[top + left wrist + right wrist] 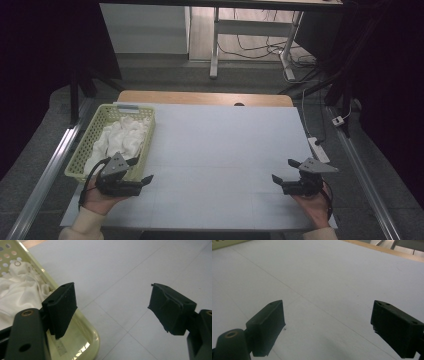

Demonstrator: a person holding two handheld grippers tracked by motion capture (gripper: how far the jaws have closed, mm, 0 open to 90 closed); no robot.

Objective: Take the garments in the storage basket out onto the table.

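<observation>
Now the left gripper [141, 171] is held open with nothing between its jaws, just beside the near right corner of the yellow-green basket [83, 156]. White cloth [120, 137] is piled inside that basket, at the bench's [225, 145] left side. Over at the right, well apart, the right gripper [285, 170] is likewise held open and empty above bare bench.

No text can be read; the small label on the basket [128, 108] rim seems too blurred.
</observation>
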